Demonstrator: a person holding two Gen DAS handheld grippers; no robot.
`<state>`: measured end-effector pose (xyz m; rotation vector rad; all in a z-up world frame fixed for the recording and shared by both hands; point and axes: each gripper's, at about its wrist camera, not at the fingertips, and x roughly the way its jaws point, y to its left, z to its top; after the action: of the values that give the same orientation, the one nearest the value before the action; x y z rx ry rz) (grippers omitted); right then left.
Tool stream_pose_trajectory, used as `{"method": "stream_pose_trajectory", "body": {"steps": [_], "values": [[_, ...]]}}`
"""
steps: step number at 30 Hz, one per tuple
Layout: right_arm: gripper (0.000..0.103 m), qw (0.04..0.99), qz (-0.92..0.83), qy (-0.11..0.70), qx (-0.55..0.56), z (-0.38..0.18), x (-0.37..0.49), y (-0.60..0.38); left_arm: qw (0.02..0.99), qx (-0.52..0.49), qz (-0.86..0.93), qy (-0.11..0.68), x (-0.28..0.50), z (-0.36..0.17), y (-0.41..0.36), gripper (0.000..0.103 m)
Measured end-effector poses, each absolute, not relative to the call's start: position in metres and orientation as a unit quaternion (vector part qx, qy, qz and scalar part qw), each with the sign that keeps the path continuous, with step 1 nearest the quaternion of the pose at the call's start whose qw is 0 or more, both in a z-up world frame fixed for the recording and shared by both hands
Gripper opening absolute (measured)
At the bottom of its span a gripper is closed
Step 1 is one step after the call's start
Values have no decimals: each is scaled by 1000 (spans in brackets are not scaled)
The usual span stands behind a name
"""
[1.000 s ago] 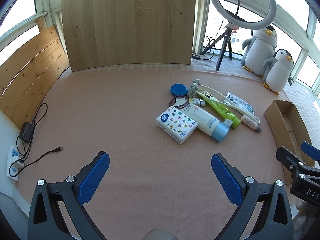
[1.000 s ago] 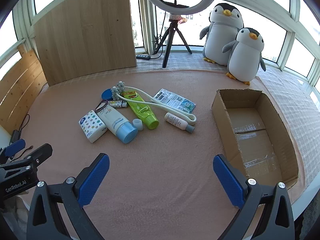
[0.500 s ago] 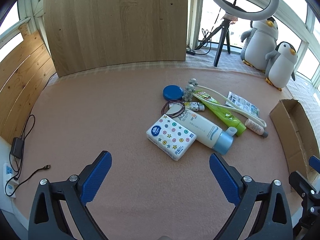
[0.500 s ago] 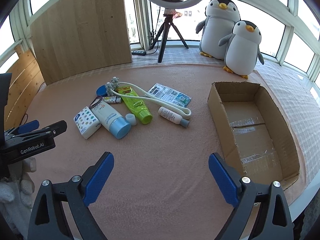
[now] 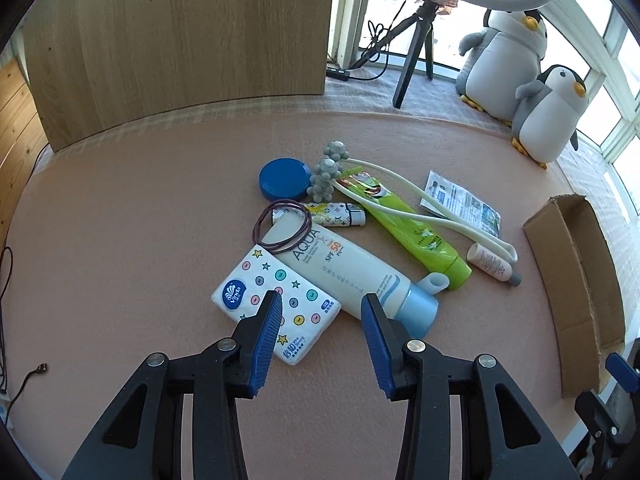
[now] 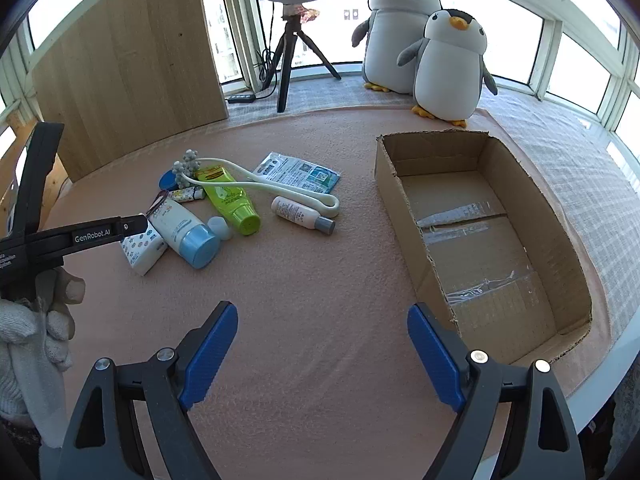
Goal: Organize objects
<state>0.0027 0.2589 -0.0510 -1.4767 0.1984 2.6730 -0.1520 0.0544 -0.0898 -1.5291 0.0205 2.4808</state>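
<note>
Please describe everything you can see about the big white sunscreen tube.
The sunscreen tube is white, plastic-looking, with a light blue cap and "AQUA SPF 50" print. It lies flat on the pink mat, cap toward the camera. Hair ties rest on its crimped end, and the tissue pack touches its side.

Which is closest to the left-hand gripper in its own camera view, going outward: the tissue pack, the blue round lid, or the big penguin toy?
1. Tissue pack, right at the left gripper fingertips.
2. Blue round lid, mid-table beyond the pile.
3. Big penguin toy, far right by the window.
</note>
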Motion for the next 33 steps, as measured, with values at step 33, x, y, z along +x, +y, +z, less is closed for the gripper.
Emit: {"method": "stream_pose_trajectory", "body": {"steps": [33], "values": [[84,65,867,92,-486,-56,14,297,105,-566,817,42,-209,-144,84,63]]}}
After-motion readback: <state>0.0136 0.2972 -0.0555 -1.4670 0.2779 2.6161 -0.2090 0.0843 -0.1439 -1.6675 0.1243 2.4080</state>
